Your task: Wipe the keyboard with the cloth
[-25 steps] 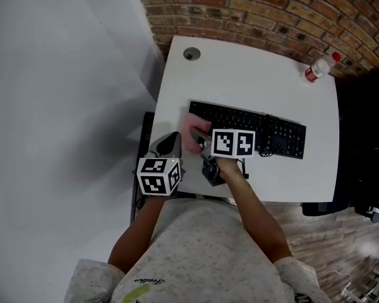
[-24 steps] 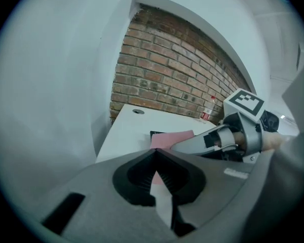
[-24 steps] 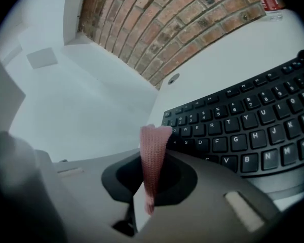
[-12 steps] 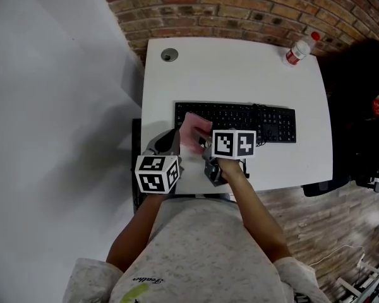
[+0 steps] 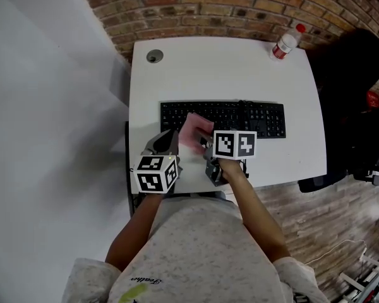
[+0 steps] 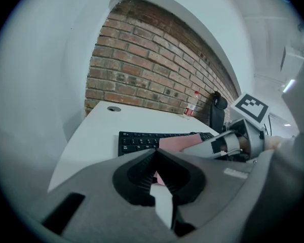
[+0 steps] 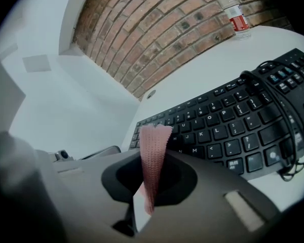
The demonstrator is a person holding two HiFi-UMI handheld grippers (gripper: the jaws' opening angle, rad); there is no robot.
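Note:
A black keyboard [image 5: 240, 115] lies across the middle of the white table [image 5: 221, 68]. My right gripper [image 5: 203, 141] is shut on a pink cloth [image 5: 194, 131], which rests on the keyboard's left keys. In the right gripper view the cloth [image 7: 152, 156] stands up as a narrow strip between the closed jaws of the right gripper [image 7: 148, 186], with the keyboard [image 7: 228, 130] just beyond. My left gripper [image 5: 167, 142] hovers over the table's front left, beside the keyboard's left end. In its own view the left gripper [image 6: 154, 155] is shut with nothing between its jaws.
A clear water bottle [image 5: 284, 43] with a red label stands at the table's far right corner. A round cable grommet [image 5: 154, 57] sits at the far left. A black cable [image 7: 273, 110] loops over the keyboard's right part. A brick wall backs the table; a black chair [image 5: 354, 93] stands to the right.
The cloth in my right gripper has moved from the keyboard's left end rightward onto its left keys. The head view has shifted. The left gripper stays near the front left edge.

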